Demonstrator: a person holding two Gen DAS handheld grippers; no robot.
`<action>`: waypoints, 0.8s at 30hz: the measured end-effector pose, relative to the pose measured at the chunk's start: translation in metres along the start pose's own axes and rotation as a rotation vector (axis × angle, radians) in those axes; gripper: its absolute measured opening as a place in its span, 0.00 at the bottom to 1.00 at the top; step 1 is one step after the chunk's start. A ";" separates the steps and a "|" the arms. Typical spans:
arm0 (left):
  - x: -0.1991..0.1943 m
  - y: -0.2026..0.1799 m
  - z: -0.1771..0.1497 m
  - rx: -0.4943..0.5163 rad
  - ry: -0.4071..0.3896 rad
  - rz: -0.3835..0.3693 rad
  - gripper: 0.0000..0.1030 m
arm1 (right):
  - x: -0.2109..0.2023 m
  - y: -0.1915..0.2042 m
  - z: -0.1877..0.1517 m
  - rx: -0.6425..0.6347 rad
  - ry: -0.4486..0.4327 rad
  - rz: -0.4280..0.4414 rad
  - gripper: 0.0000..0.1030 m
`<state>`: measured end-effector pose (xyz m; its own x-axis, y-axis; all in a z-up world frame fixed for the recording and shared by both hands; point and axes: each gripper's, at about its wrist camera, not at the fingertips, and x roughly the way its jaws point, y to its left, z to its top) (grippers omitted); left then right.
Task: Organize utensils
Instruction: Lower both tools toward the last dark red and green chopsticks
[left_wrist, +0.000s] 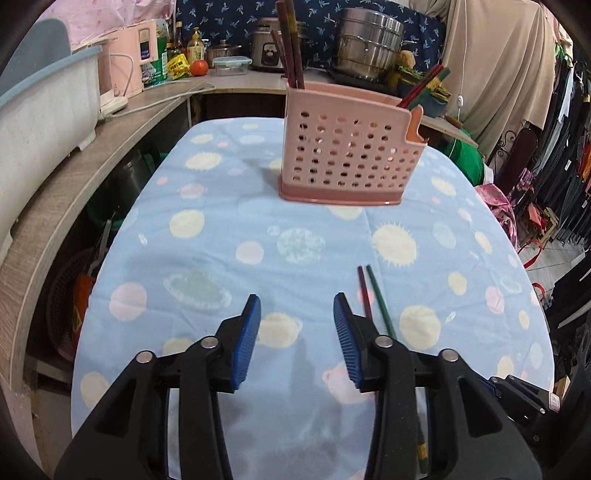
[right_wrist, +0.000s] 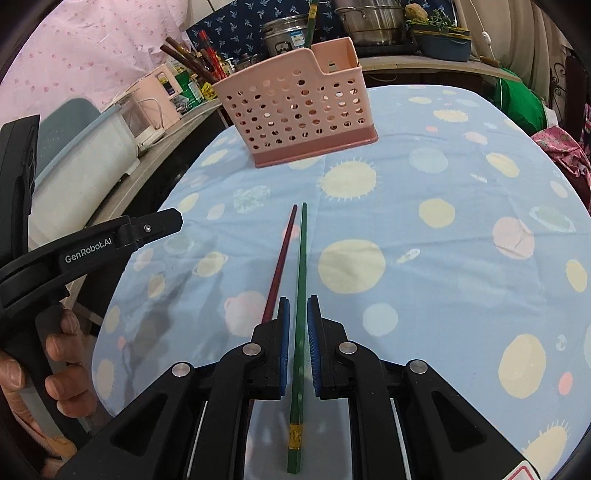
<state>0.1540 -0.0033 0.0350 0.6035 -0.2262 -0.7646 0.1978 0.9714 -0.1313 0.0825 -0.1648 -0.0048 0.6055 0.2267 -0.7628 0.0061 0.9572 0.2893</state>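
Chopsticks are lying side by side on the table: a green chopstick (right_wrist: 301, 295) and a red chopstick (right_wrist: 281, 262), tips pointing toward the holder (right_wrist: 295, 107). The pair is sitting on the blue patterned tablecloth (right_wrist: 443, 177), well apart from the holder.

The right gripper (right_wrist: 298, 314) is straddling the green chopstick, its blue pads (right_wrist: 314, 332) standing narrowly on either side of the stick. Whether the pads are pressing on it or just flanking it cannot be told from this view. The red chopstick is running just outside the left finger, not between the pads.

The left gripper (left_wrist: 297, 310) is hovering over the cloth with its jaws spread wide and nothing between them. From its view the two chopsticks (left_wrist: 373, 299) are lying just to the right of its right finger. A hand (right_wrist: 55, 354) is gripping the left tool's handle at the edge of the right wrist view.

The holder, a pink perforated basket with a darker pink base, is standing upright at the far end of the table. Brown chopsticks (left_wrist: 291, 48) are standing in its left end, leaning slightly. Red and green chopsticks (left_wrist: 428, 83) are leaning out of its right end. The holder's inner dividers are not showing clearly enough to name compartments.

A steel pot (left_wrist: 369, 44) and a rice cooker (left_wrist: 266, 44) are standing on the counter behind.
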 end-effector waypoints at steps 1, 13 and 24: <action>0.000 0.000 -0.003 0.000 0.002 0.000 0.42 | 0.001 0.000 -0.003 -0.005 0.006 -0.002 0.12; 0.004 -0.003 -0.032 0.013 0.047 0.002 0.49 | 0.005 0.005 -0.027 -0.034 0.063 -0.008 0.18; 0.004 -0.005 -0.044 0.014 0.067 -0.005 0.53 | 0.007 0.006 -0.036 -0.060 0.070 -0.029 0.16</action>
<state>0.1215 -0.0061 0.0047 0.5491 -0.2256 -0.8047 0.2117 0.9690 -0.1272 0.0578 -0.1508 -0.0287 0.5487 0.2084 -0.8096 -0.0256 0.9722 0.2328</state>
